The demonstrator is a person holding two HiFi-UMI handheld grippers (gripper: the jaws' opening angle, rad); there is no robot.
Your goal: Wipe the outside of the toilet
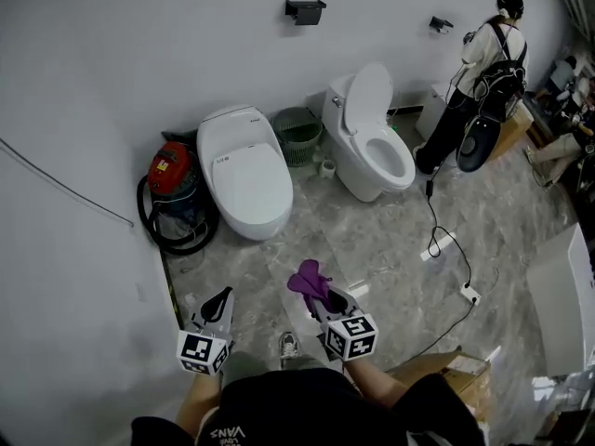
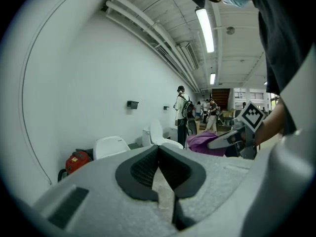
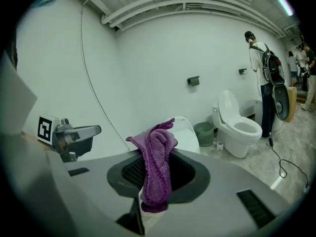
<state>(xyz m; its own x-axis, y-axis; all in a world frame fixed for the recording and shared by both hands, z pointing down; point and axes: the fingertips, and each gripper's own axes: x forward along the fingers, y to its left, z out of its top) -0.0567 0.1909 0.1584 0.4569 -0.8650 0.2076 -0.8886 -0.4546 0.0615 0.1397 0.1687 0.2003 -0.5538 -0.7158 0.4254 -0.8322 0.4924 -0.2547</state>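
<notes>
Two white toilets stand against the far wall. One has its lid closed (image 1: 244,170) (image 2: 111,146) (image 3: 185,135); the other's lid is up (image 1: 372,142) (image 3: 237,125). Both are well ahead of me, out of reach of either gripper. My right gripper (image 1: 321,294) (image 3: 157,157) is shut on a purple cloth (image 1: 309,280) (image 3: 157,167), whose bunched end sticks up above the jaws. In the left gripper view the cloth (image 2: 202,143) shows at the right. My left gripper (image 1: 221,303) (image 2: 158,149) hangs to the left, jaws together with nothing between them.
A red vacuum (image 1: 172,170) with a coiled black hose sits left of the closed toilet. A green bin (image 1: 297,136) stands between the toilets. A person (image 1: 483,63) stands at the back right. A cable and power strip (image 1: 469,294) lie on the marble floor near a cardboard box (image 1: 460,370).
</notes>
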